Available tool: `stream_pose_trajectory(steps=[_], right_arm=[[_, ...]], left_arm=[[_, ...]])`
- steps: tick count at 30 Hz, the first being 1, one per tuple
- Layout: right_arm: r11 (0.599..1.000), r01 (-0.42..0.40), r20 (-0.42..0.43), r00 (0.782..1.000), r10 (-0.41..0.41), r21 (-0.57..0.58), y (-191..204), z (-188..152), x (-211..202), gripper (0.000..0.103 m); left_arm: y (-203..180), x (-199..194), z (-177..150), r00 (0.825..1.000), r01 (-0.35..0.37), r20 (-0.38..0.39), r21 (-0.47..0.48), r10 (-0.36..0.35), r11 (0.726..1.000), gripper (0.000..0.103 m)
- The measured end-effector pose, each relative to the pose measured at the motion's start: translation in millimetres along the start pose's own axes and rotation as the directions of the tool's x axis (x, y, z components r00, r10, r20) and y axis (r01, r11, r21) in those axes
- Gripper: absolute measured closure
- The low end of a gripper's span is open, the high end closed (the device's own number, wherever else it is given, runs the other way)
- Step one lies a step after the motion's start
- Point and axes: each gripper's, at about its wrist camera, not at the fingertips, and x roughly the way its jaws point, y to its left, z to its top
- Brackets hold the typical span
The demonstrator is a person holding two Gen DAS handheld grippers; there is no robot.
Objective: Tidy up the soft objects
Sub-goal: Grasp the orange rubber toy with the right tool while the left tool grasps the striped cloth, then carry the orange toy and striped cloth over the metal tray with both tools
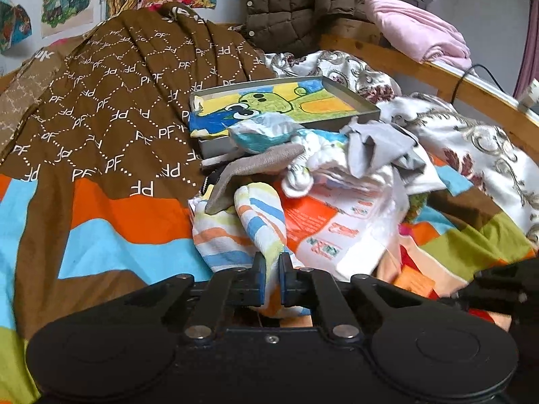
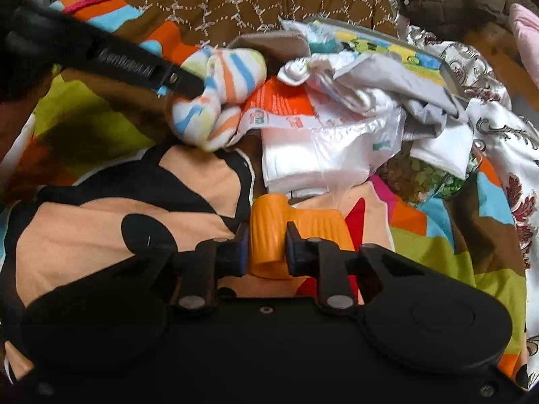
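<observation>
Left wrist view: left gripper [image 1: 271,277] pinching striped sock [image 1: 259,215]; right gripper [image 2: 267,247] clamping orange clip [image 2: 269,235]. Clothes pile [image 1: 353,155] unsorted; task judged early.

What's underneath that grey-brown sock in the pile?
The grey-brown sock drapes over the striped cloth held by the left gripper; its upper end lies against the grey tray. Anything deeper is covered.

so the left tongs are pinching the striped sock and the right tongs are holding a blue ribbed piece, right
Not quite. The left tongs do pinch the striped sock, but the ribbed piece in the right tongs is orange, not blue, as the right wrist view shows.
</observation>
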Motion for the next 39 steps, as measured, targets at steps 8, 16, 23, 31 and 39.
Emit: stream_pose_trajectory(steps=[8, 16, 23, 31, 39], right_arm=[[1.000, -0.021, 0.093, 0.995, 0.020, 0.014, -4.2, 1.0, -18.1, 0.090], [1.000, 0.016, 0.246, 0.969, -0.017, 0.005, -1.4, -0.6, -44.9, 0.091], [0.999, 0.021, 0.414, 0.910, -0.030, 0.026, -4.4, -6.8, -79.7, 0.091], [0.996, 0.008, 0.524, 0.850, -0.051, 0.083, -13.4, -6.1, -101.8, 0.090], [0.993, -0.009, 0.562, 0.825, -0.059, 0.118, -37.1, 18.8, -93.3, 0.088]], left_arm=[[-12.6, -21.0, -12.1, 1.000, 0.016, -0.016, 0.017, -0.016, 1.000, 0.097], [-25.2, -46.3, -11.4, 0.999, 0.030, -0.023, 0.010, -0.029, 1.000, 0.097], [-39.1, -74.4, 16.8, 1.000, 0.030, 0.006, 0.044, -0.030, 0.999, 0.098], [-38.4, -91.9, 43.6, 0.999, 0.046, -0.026, 0.110, -0.044, 0.993, 0.098], [-31.8, -87.6, 88.1, 0.999, 0.037, -0.013, 0.130, -0.036, 0.991, 0.098]])
